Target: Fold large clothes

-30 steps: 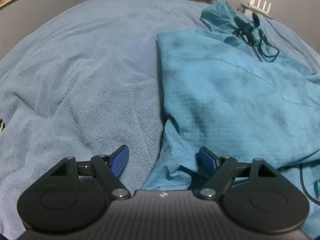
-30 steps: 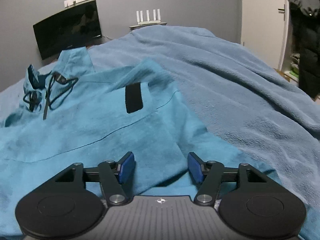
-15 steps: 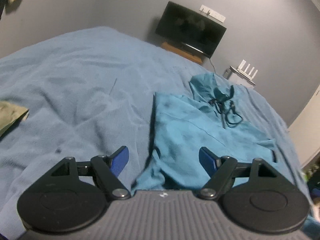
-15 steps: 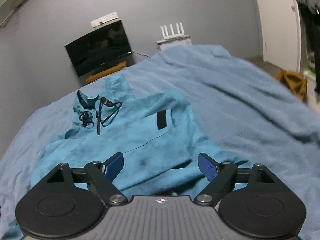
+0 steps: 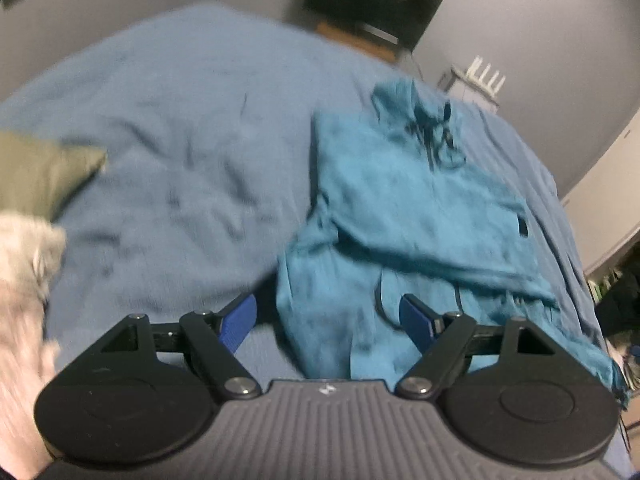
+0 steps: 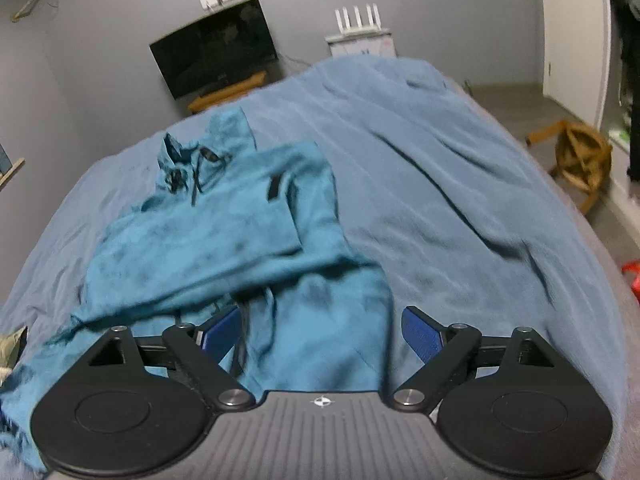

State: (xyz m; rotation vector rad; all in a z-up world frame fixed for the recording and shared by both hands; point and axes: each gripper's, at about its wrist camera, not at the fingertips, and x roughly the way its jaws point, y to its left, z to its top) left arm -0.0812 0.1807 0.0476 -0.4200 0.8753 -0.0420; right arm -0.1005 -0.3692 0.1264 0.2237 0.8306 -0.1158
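A teal hooded jacket (image 5: 404, 208) lies on the blue blanket (image 5: 192, 148), its sides folded inward, hood and black drawcords at the far end. It also shows in the right wrist view (image 6: 224, 240). My left gripper (image 5: 328, 322) is open and empty, raised above the jacket's near left hem. My right gripper (image 6: 320, 332) is open and empty, raised above the near right hem. Both views are blurred.
An olive garment (image 5: 36, 176) and a pale furry thing (image 5: 24, 268) lie at the left. A TV (image 6: 214, 46) and a router (image 6: 360, 20) stand beyond the bed. A wooden stool (image 6: 580, 160) and a door (image 6: 572, 28) are at the right.
Both grippers have lifted and pulled back from the jacket, staying open. The whole jacket and more of the room have come into view.
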